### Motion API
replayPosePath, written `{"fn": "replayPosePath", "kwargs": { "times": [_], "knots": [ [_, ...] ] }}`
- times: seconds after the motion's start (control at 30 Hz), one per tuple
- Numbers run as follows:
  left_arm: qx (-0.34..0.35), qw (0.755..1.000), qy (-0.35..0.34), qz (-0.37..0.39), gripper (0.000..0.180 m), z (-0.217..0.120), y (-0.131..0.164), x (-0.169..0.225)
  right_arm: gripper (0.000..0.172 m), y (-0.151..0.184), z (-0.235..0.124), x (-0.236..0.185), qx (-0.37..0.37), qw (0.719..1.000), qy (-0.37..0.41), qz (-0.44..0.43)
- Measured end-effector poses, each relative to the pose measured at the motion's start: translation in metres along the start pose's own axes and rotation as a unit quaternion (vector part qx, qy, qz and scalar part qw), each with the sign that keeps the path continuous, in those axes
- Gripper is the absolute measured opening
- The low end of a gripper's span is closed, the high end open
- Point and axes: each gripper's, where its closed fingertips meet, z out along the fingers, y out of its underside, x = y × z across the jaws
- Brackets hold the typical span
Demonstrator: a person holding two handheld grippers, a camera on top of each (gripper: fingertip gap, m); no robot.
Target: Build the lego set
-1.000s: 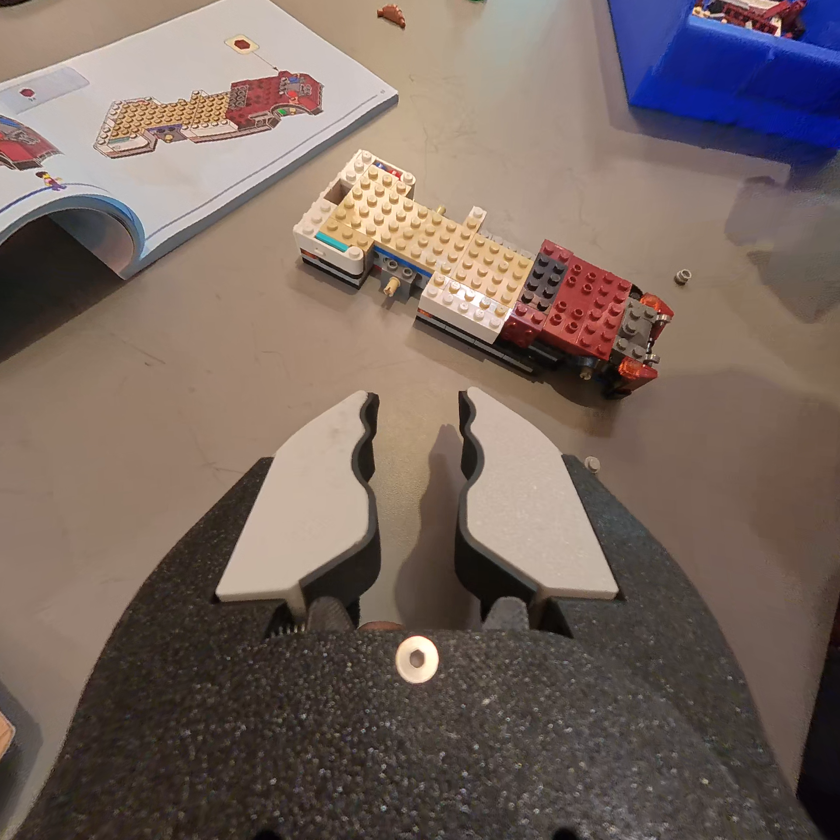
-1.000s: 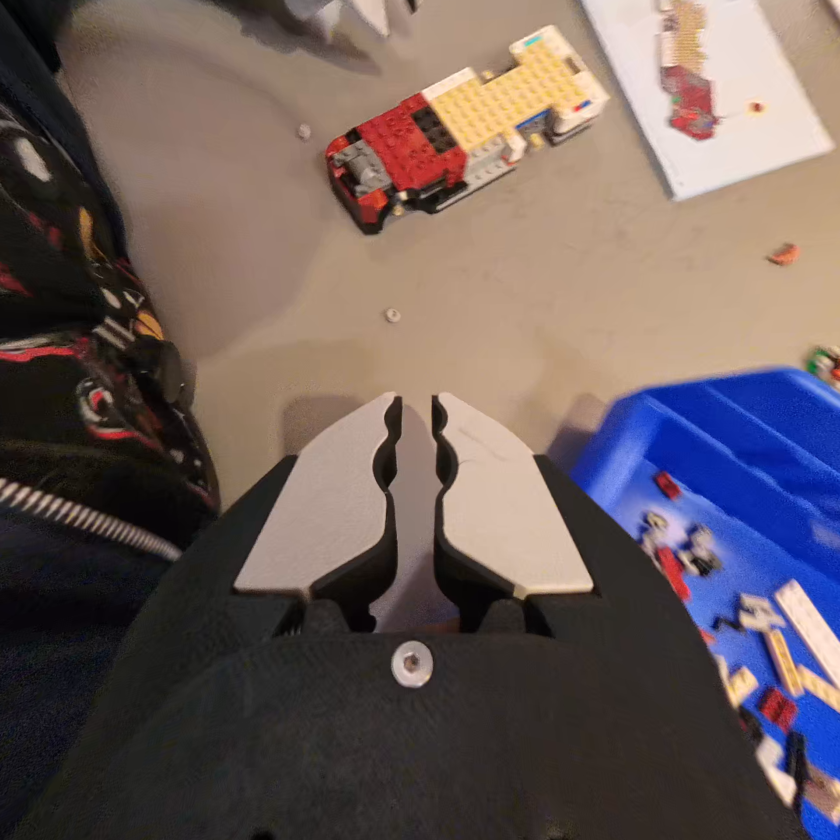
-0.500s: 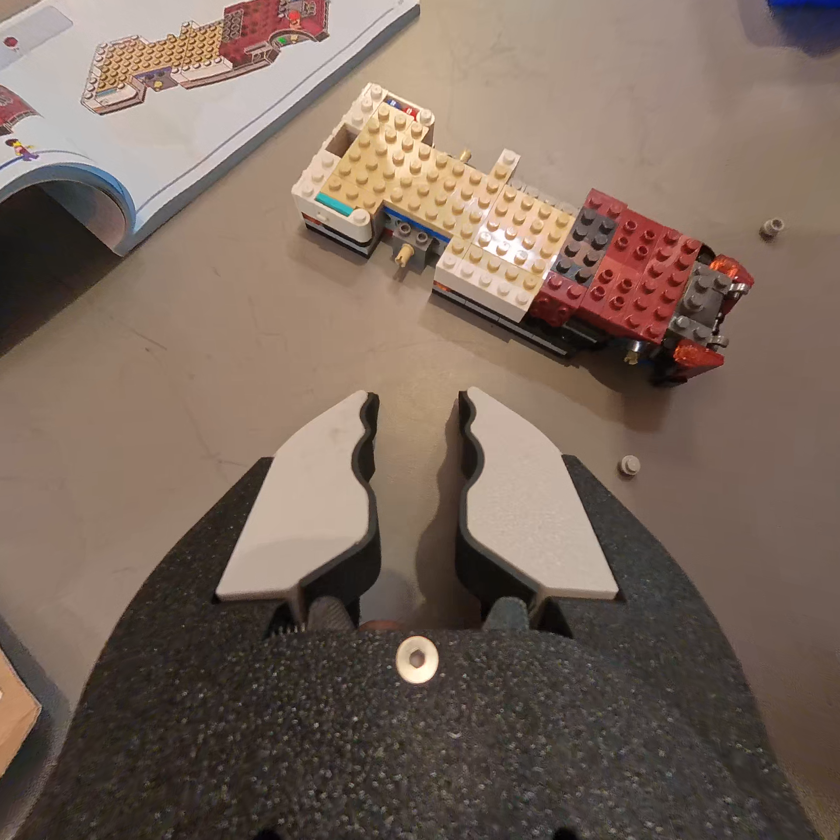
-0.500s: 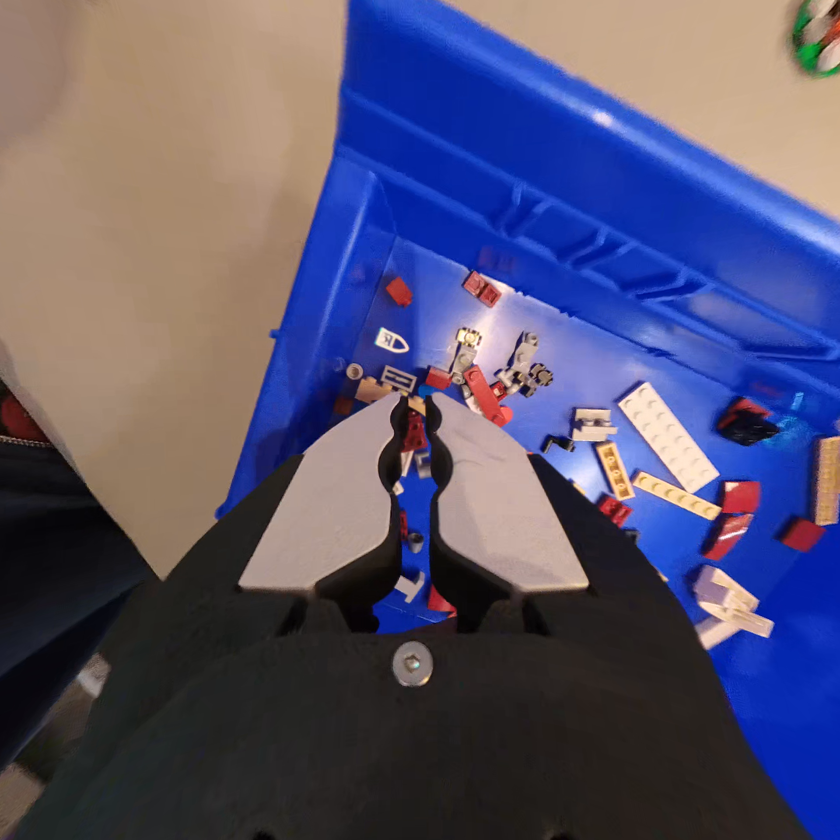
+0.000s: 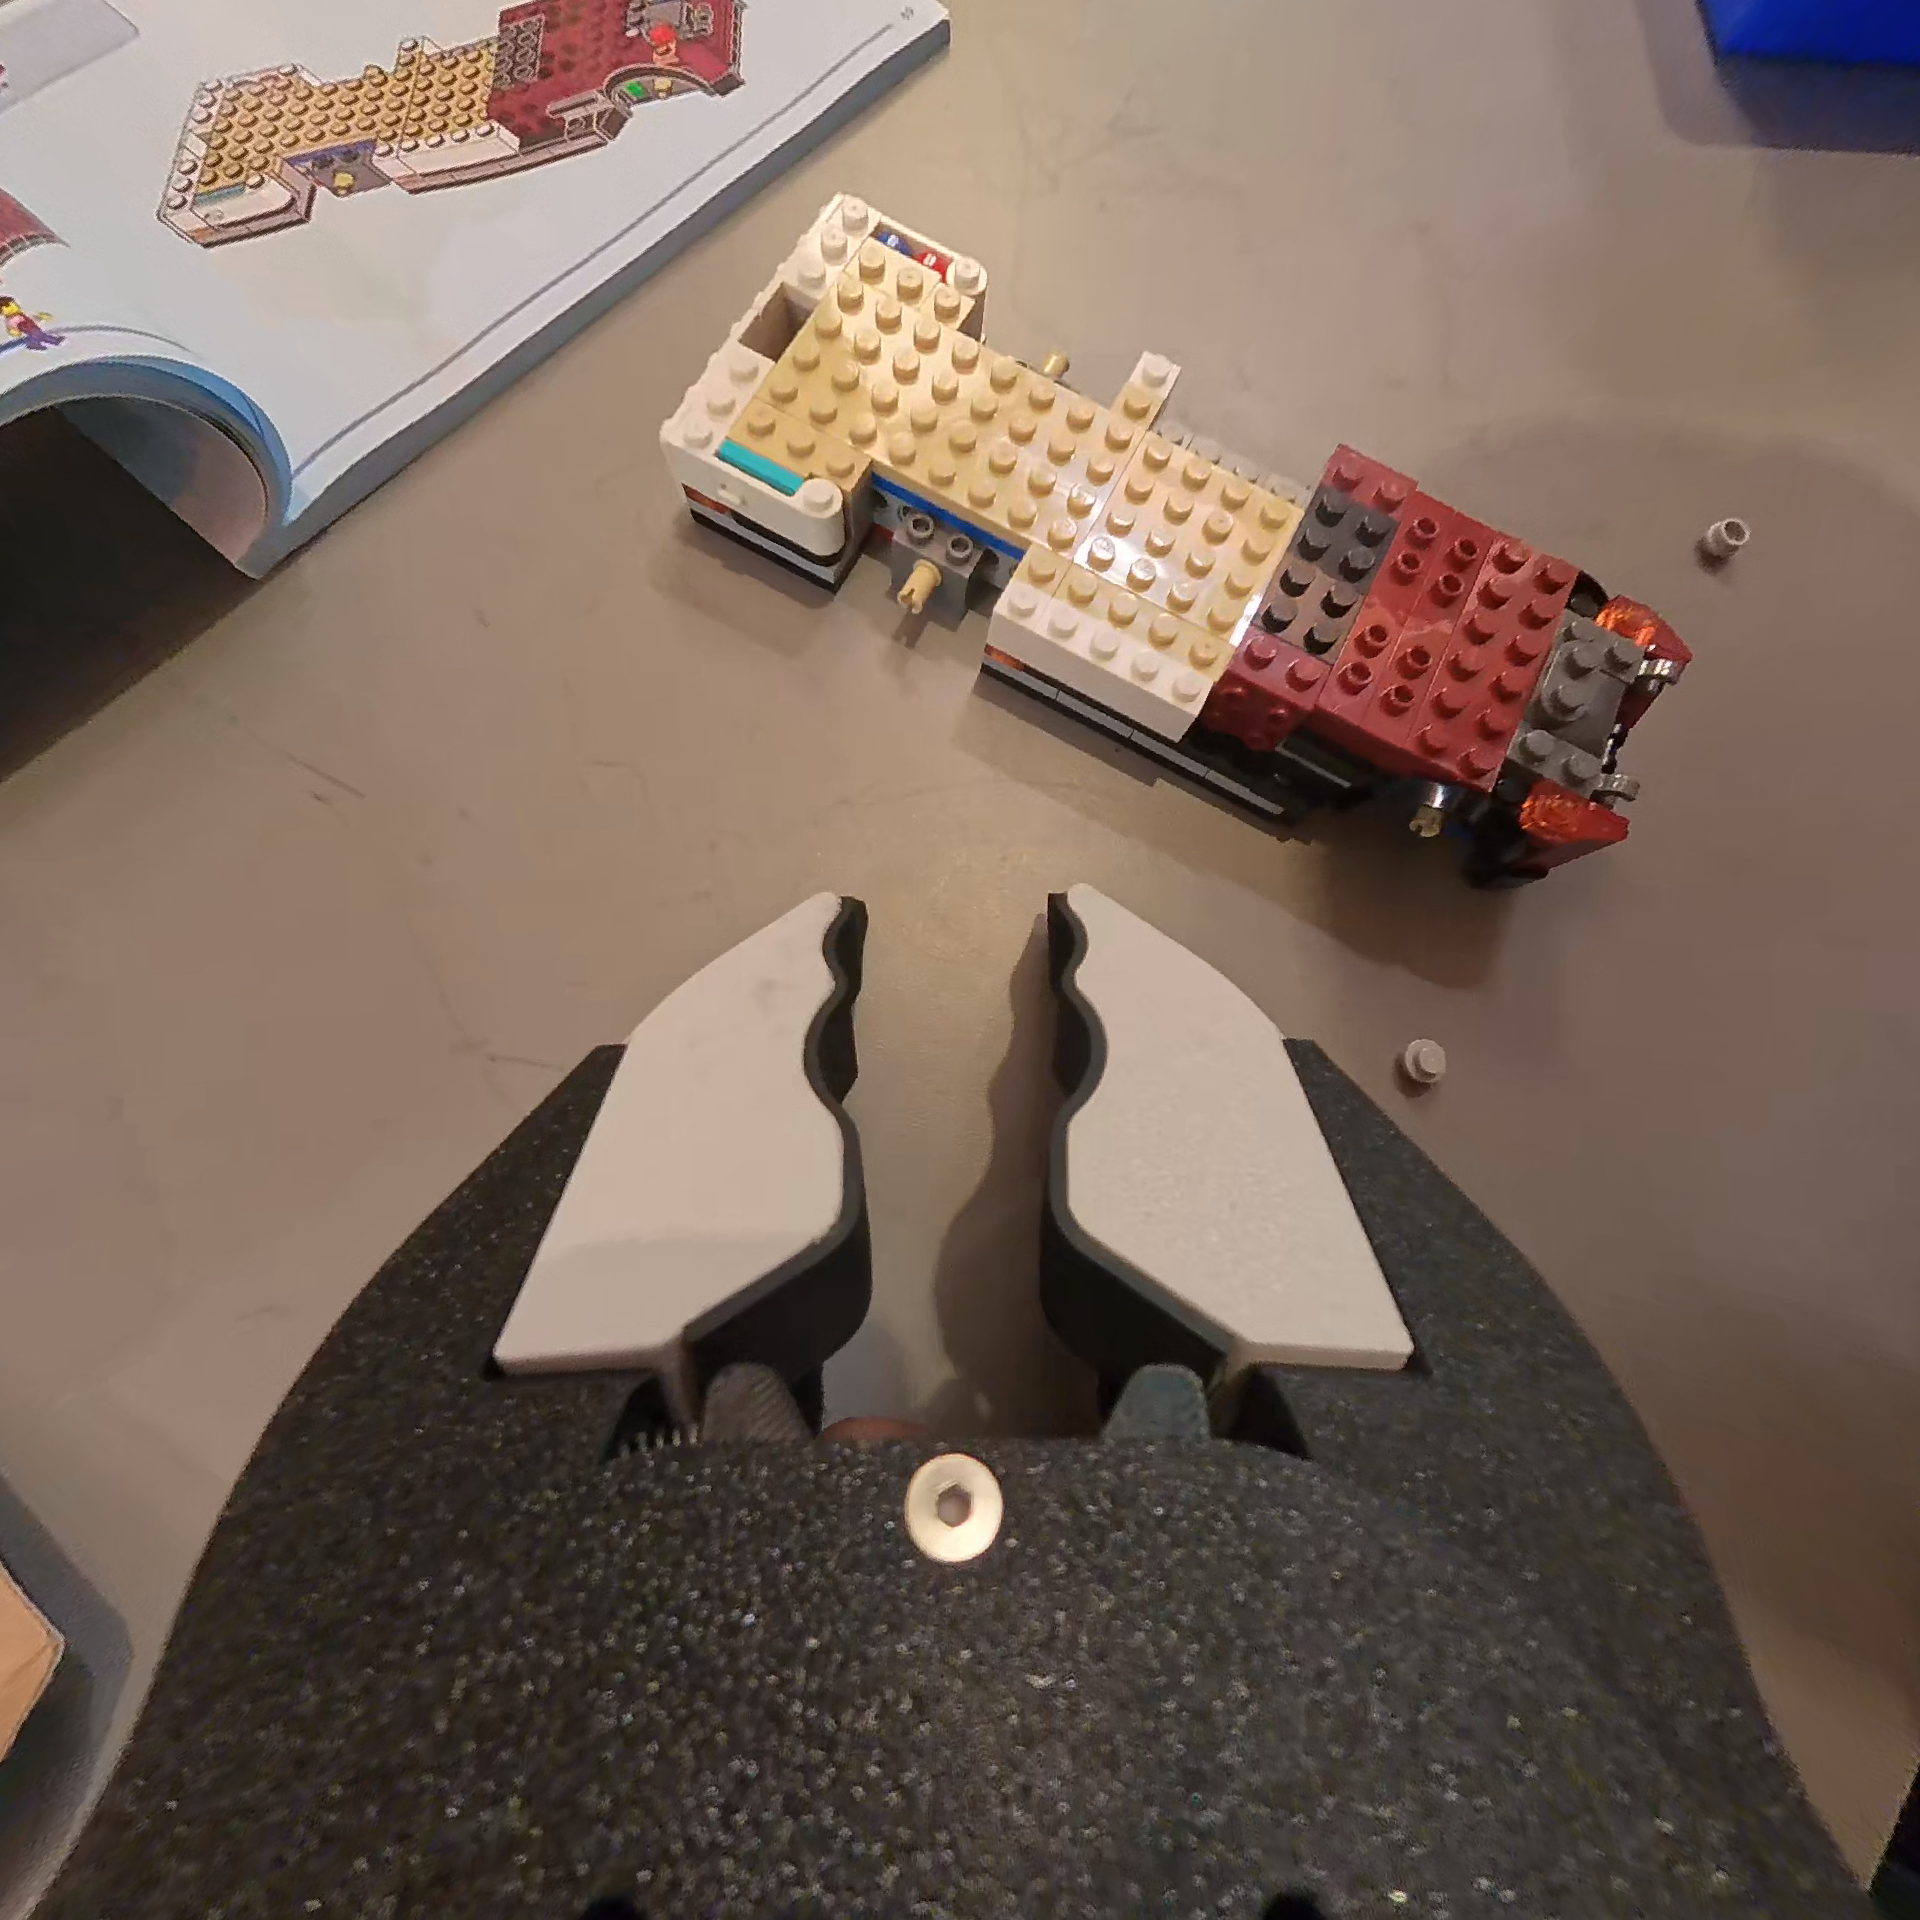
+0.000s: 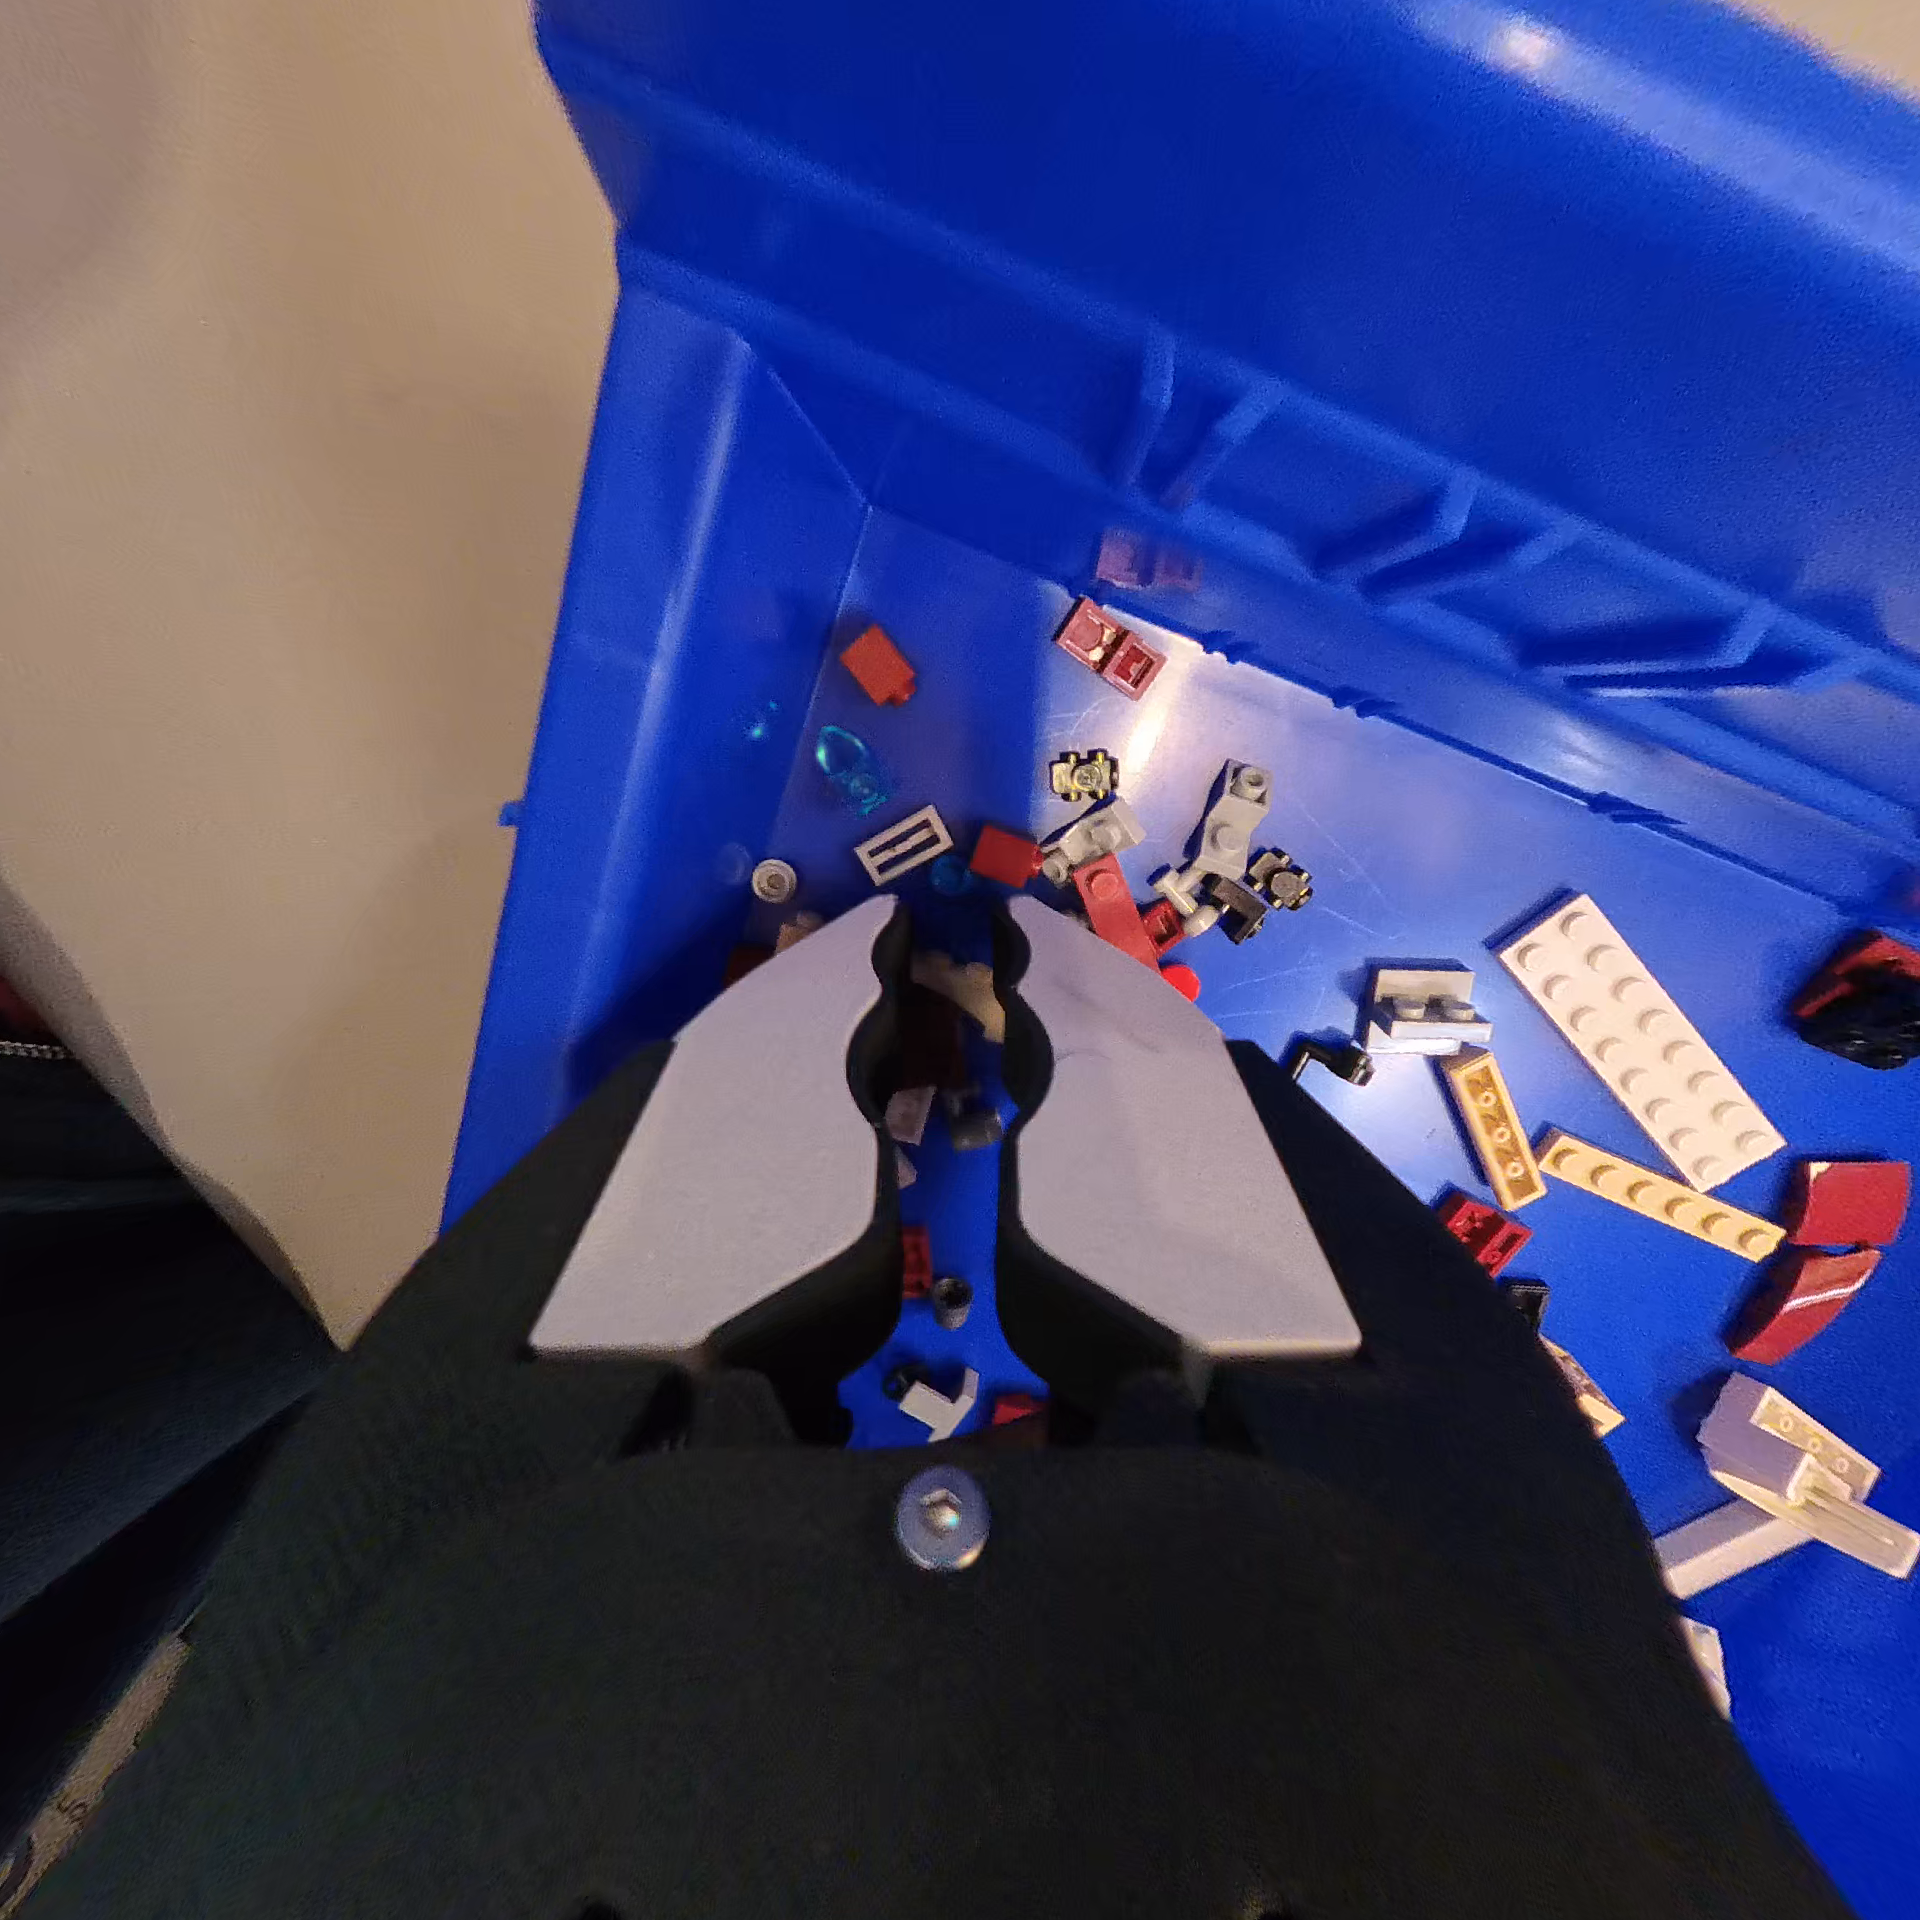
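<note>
Since the earlier frames, the right gripper (image 6: 948, 925) is being carried deeper into the blue plastic bin (image 6: 1143, 260). Its jaws are being held narrowly parted above a tan and dark-red cluster of small bricks (image 6: 961, 982), with nothing plainly pinched. One long white studded plate (image 6: 1631, 1039) and two tan strips are being seen among the loose pieces. The left gripper (image 5: 956, 909) is being held spread and empty above the grey table (image 5: 416, 779), near one tan, white and dark-red brick-built vehicle (image 5: 1039, 468). One open instruction booklet (image 5: 520, 208) and two small grey round studs (image 5: 1421, 1062) (image 5: 1725, 535) are lying nearby.
</note>
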Motion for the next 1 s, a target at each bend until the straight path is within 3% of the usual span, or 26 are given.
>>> {"fn": "replayPosePath", "kwargs": {
  "times": [0.4,0.8,1.0],
  "knots": [
    [0.0,1.0,0.001,0.0,0.035,0.0,0.0,0.0,0.011,-0.009,0.003,-0.002,0.018,0.998,0.003,-0.056],
    [0.007,1.0,0.004,0.005,0.035,-0.001,-0.001,0.002,0.008,-0.009,0.002,0.001,0.012,0.998,0.027,-0.056],
    [0.021,1.0,0.012,-0.001,0.035,-0.004,-0.004,0.002,0.008,-0.034,-0.044,-0.006,0.069,0.993,0.079,-0.047]
  ]
}}
